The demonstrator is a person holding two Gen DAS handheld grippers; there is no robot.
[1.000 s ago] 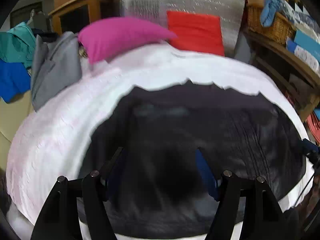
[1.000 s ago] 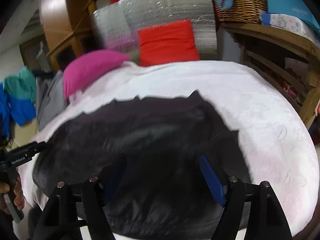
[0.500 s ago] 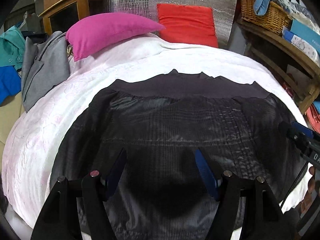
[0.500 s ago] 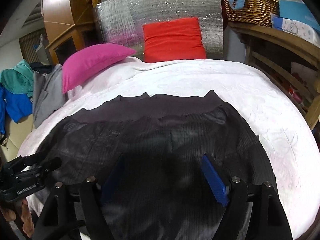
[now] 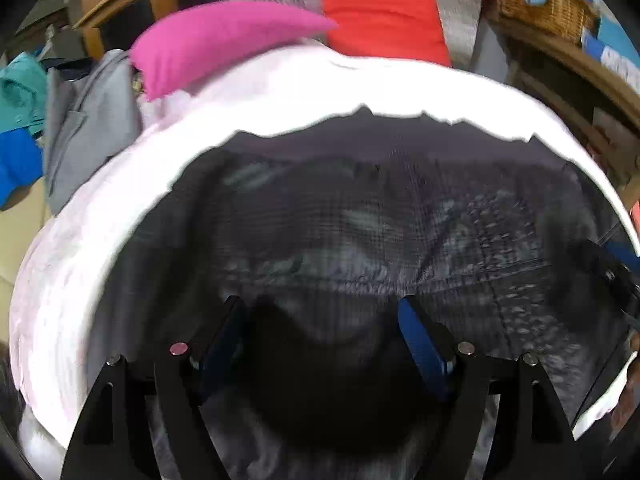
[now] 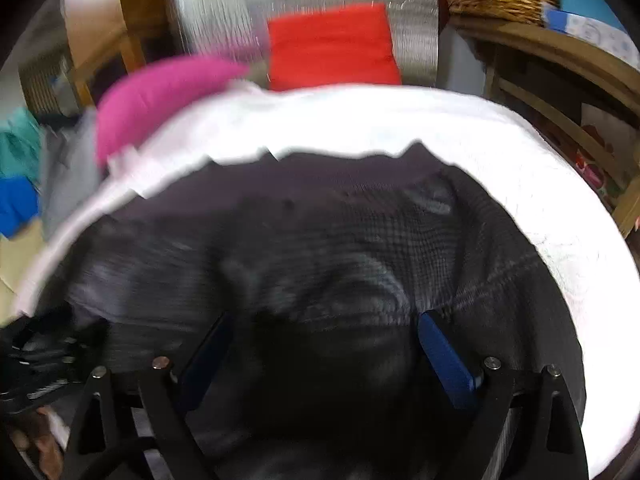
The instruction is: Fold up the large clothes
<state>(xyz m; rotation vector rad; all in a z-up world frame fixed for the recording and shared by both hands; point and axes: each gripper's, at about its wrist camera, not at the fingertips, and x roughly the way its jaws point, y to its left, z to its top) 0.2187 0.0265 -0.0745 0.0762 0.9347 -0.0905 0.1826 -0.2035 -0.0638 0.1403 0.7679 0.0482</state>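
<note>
- The left tongs hang just over the near part of the dark garment; their jaws are spreading and nothing is pinched, the cloth only lying under the gap.
- The right tongs do the same over their side of the dark garment: jaws spreading wider, blue pads clear of the cloth.
- The garment lies spread flat on the white bed, its plain band at the far edge, towards the pink pillow and red cushion.
- Step in hand, as I judge it: letting go after laying the garment out, or readying a fresh pinch. To do it well, both tongs should take matching points on one edge, pinch a single layer, and carry it over evenly so the fold lands straight.
- Risk: the thin, slippery-looking cloth may bunch if one side leads.
- Against a second ago: both tongs stand wider, the garment fills more of each view, and the far band sits closer to the pillow side.
</note>
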